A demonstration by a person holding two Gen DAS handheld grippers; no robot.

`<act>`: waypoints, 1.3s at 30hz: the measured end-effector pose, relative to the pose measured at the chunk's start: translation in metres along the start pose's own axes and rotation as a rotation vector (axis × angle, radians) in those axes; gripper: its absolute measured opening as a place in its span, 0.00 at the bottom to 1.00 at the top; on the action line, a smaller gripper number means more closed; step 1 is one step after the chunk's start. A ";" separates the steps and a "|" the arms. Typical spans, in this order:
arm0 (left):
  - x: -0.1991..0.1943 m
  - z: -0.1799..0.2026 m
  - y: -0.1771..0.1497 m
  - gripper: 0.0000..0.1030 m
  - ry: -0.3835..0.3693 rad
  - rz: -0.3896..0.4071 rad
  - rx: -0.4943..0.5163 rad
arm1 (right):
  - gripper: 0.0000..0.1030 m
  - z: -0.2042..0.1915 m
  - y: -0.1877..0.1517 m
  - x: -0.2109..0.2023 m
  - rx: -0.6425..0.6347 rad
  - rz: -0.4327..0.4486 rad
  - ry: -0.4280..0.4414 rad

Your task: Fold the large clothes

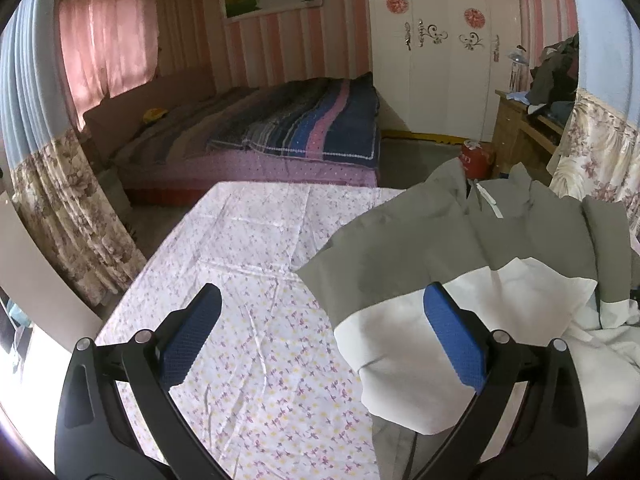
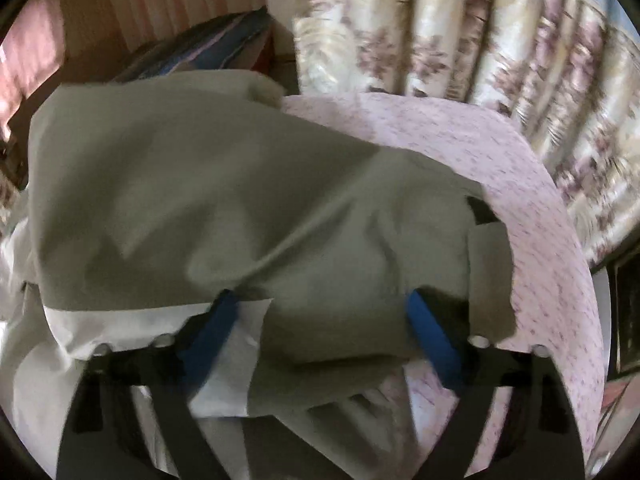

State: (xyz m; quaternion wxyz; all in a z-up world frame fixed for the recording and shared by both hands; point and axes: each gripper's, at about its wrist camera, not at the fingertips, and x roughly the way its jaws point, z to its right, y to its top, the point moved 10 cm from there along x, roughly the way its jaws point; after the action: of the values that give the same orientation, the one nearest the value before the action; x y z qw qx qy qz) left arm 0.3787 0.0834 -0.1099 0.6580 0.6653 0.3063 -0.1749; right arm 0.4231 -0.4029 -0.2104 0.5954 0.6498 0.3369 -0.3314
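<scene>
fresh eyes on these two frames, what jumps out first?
The grey-and-white jacket heaped on the floral sheet dominates both views, lying to the right of the open left gripper. In the blurred right wrist view it fills the frame, with the open right gripper at its near edge, fabric between the fingers. Behind, a bed with a striped blanket stands against the pink-striped wall.
</scene>
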 end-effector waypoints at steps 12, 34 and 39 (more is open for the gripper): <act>-0.002 -0.002 0.001 0.97 0.015 -0.007 0.013 | 0.07 0.058 0.032 -0.087 0.018 0.222 -0.179; 0.002 0.013 -0.025 0.97 -0.054 -0.074 0.043 | 0.76 0.055 0.018 -0.126 0.058 0.214 -0.075; 0.003 0.015 -0.031 0.97 -0.053 -0.084 0.061 | 0.76 -0.029 0.033 -0.097 -0.096 0.199 0.010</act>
State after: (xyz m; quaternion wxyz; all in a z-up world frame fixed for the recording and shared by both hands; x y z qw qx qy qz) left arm 0.3644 0.0674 -0.1368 0.6372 0.6668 0.3112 -0.2292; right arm 0.3978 -0.3806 -0.1091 0.6541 0.6525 0.2892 -0.2507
